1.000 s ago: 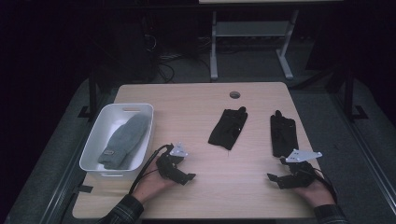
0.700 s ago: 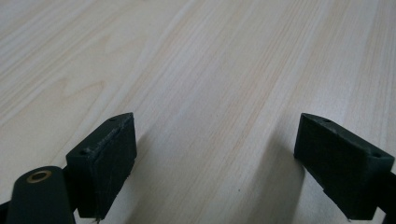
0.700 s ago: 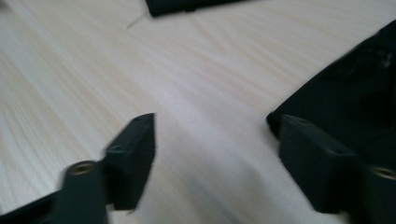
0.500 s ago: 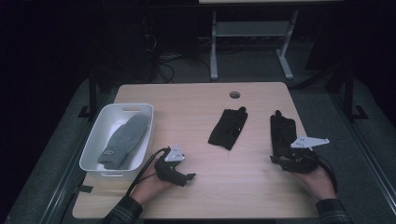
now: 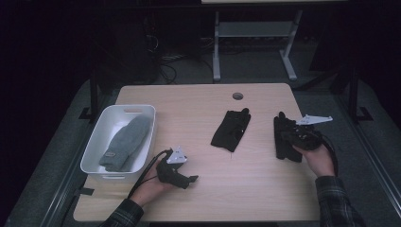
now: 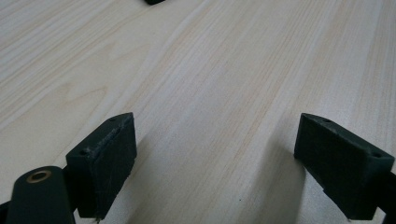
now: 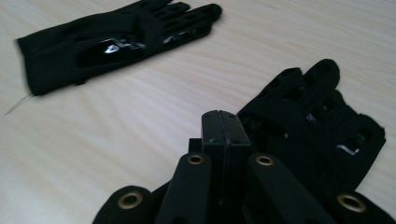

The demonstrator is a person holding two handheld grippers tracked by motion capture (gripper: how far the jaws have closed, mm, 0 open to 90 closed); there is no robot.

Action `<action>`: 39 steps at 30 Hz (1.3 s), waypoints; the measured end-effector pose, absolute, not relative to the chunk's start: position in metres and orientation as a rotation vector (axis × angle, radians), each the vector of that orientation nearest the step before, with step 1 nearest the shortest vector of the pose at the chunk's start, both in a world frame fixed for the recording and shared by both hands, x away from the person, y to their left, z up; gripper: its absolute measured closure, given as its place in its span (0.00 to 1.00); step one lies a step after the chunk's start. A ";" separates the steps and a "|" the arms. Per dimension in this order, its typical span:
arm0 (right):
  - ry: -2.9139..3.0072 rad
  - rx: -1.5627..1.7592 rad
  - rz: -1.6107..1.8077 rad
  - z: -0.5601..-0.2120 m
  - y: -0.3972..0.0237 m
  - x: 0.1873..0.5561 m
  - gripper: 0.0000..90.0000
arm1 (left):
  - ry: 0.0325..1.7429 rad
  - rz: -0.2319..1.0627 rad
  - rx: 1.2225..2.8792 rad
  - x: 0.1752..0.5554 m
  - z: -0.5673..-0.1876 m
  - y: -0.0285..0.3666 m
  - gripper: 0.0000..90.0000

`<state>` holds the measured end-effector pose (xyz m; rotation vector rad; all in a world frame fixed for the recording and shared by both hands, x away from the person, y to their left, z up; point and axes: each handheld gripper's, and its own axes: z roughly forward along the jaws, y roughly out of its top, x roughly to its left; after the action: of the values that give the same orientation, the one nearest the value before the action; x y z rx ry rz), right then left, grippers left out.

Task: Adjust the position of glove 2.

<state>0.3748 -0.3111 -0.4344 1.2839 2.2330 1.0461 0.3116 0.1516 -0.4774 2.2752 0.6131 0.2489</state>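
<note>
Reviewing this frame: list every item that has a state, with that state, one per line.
Left gripper: open, jaws wide apart over bare wood, holding nothing.
Right gripper: shut, jaws pressed together, over the right black glove.
Right black glove: flat on the table, fingers pointing away.
Middle black glove: flat on the table, untouched.
Grey mitten: lying inside the white bin.
White bin: upright, at the table's left edge.

L gripper (image 5: pixel 182 176) sits low near the table's front edge, held by L hand (image 5: pixel 150 183), jaws spread wide apart. R gripper (image 5: pixel 289 136) is farther fwd on the R side, gripped by R hand (image 5: pixel 318 158), jaws pressed together w/ nothing between.
</note>
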 end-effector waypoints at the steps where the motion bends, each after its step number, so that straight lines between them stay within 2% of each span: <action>1: 2.232 1.291 1.048 -0.436 -0.311 0.380 1.00 | 0.611 0.248 2.277 0.312 -0.477 0.152 0.13; 9: 2.235 1.351 0.997 -0.456 -0.308 0.410 1.00 | 0.595 0.243 2.280 0.313 -0.477 0.153 0.13; 16: 2.276 1.372 0.949 -0.469 -0.304 0.415 1.00 | 0.591 0.242 2.278 0.313 -0.478 0.153 0.13; 23: 2.308 1.372 0.945 -0.468 -0.301 0.407 1.00 | 0.586 0.241 2.275 0.313 -0.478 0.153 0.13; 39: 2.422 1.279 0.943 -0.464 -0.270 0.363 1.00 | 0.582 0.236 2.273 0.313 -0.478 0.154 0.13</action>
<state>0.3631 -0.2701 -0.4643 1.2794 2.4216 0.9428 0.3128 0.1539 -0.4779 2.2732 0.5821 0.2356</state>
